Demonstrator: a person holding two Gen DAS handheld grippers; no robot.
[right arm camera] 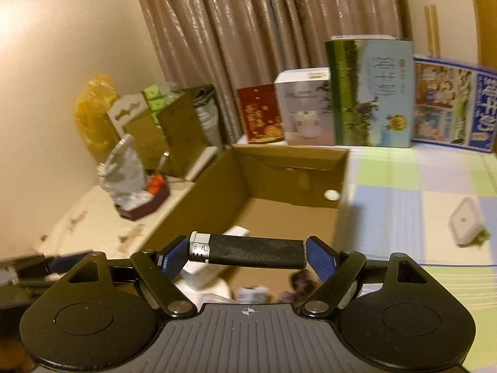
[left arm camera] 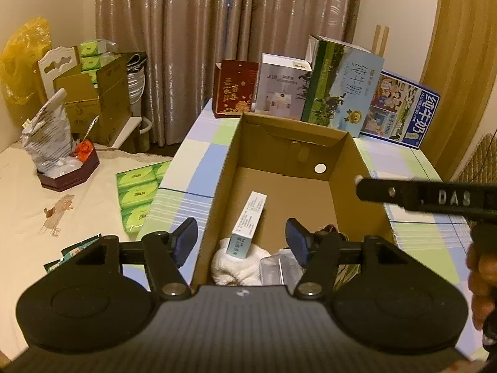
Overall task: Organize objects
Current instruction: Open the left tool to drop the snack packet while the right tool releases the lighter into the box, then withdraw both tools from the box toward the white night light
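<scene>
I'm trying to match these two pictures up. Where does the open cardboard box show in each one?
Left wrist view: the cardboard box fills the centre, straight ahead of the open left hand-held gripper.
Right wrist view: the cardboard box lies centre, behind the black lighter.
Shared landmark: the green milk carton behind it.

Left wrist: close above cardboard box (left arm camera: 289, 168), facing curtain (left arm camera: 217, 31).
Right wrist: same, from the right.
Shared: box, curtain.

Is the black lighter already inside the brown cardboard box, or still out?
Out. The right gripper holds the black lighter sideways by its ends, above the brown cardboard box; it touches nothing inside.
</scene>
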